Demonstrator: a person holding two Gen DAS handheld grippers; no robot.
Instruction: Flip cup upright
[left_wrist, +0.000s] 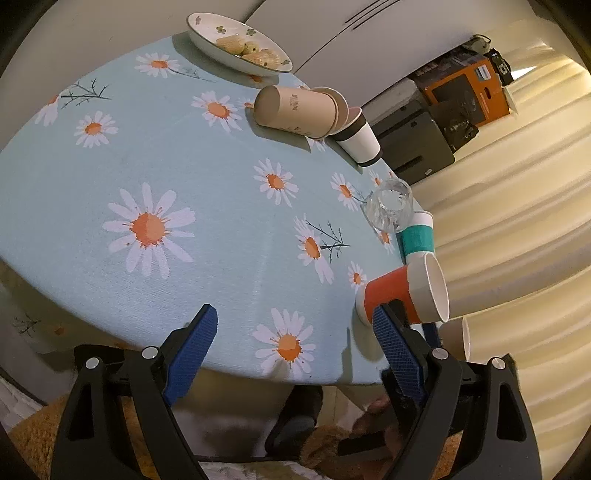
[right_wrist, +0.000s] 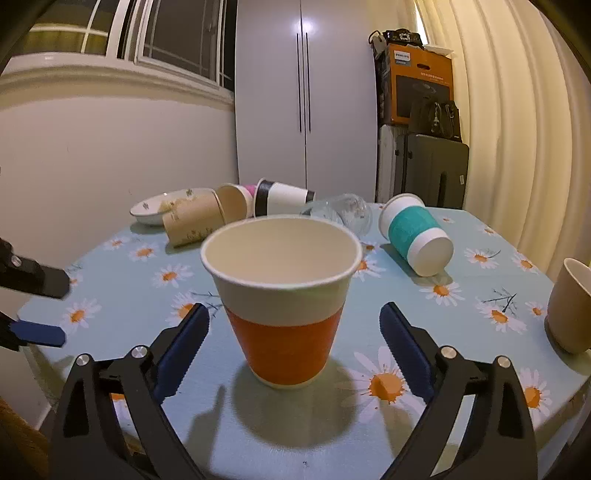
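An orange-and-white paper cup (right_wrist: 282, 295) stands upright on the daisy tablecloth (right_wrist: 461, 302), between the open fingers of my right gripper (right_wrist: 293, 328); the pads do not touch it. It also shows in the left wrist view (left_wrist: 404, 291), at the table's right edge. My left gripper (left_wrist: 293, 328) is open and empty, over the table's near edge. A teal-and-white cup (right_wrist: 415, 234) lies on its side behind, also in the left wrist view (left_wrist: 417, 236). A clear glass (right_wrist: 340, 212) lies next to it.
Two brown cups (right_wrist: 201, 216) and a black-and-white cup (right_wrist: 282, 197) lie tipped at the back, beside a bowl of biscuits (right_wrist: 153, 210). A beige cup (right_wrist: 569, 308) stands upright at the right edge. Curtains, boxes and a wardrobe stand behind the table.
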